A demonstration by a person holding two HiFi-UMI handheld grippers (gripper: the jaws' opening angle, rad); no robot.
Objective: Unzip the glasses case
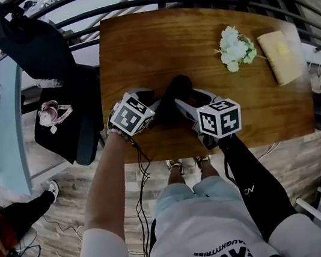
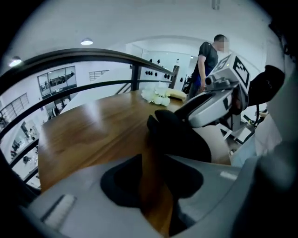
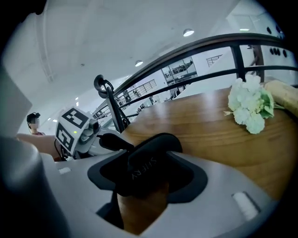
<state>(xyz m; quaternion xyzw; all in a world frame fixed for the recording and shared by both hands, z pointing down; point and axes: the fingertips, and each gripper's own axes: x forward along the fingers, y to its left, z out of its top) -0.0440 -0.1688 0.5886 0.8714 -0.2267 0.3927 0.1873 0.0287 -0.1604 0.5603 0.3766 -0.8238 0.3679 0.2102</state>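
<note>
The black glasses case (image 1: 176, 88) is seen by the bench's (image 1: 152, 41) 6 o'clock edge. The right tool (image 3: 149, 183) is opened wide around it, not squeezing. The left tool (image 2: 151, 181), at its 9 o'clock, is open and empty.

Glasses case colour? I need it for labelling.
The glasses case is black, clearest in the right gripper view.

An open, multi-storey, office-like hall is indicated: a wooden table (image 1: 152, 41) is set against a curved dark railing (image 2: 93, 55), railed galleries (image 3: 179, 69) are seen far beyond, ceiling lights (image 2: 86, 42) overhead, and a cabled desk (image 1: 4, 139) at the left.
</note>
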